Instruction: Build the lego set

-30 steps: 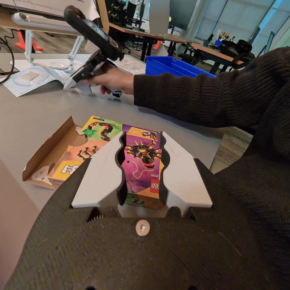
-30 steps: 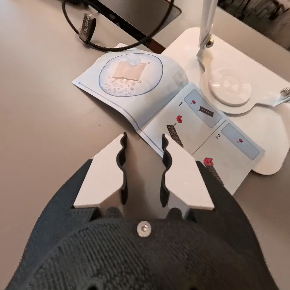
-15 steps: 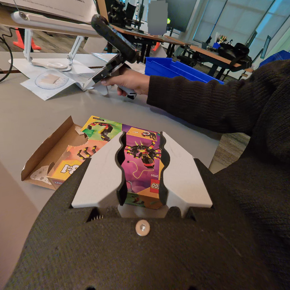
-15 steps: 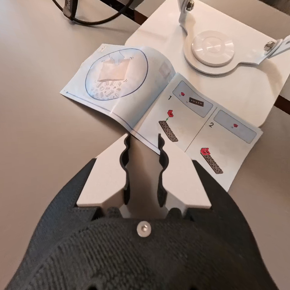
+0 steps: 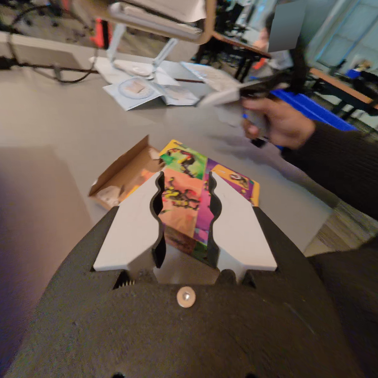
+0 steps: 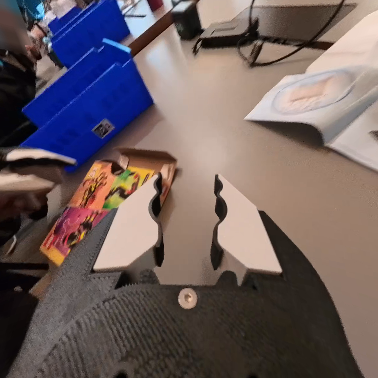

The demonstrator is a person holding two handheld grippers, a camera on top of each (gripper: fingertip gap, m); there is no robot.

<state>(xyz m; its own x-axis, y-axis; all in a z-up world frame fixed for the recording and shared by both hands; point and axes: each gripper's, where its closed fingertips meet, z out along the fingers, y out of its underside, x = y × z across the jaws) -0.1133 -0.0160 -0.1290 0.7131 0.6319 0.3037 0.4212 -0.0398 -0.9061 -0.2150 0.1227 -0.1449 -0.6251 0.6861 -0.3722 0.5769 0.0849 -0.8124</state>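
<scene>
Here the lego box [image 5: 184, 196] lies under the parted left tongs [image 5: 185, 178].

Each gripper, the left gripper [image 5: 186, 180] and the right gripper [image 6: 187, 180], has a rough black printed body, one silver screw, and two pale grey wedge fingers with wavy black inner pads. The person's sleeve [image 5: 337, 163] is dark ribbed knit.

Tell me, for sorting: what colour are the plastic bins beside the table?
Blue plastic bins, clearest in the right wrist view.
</scene>
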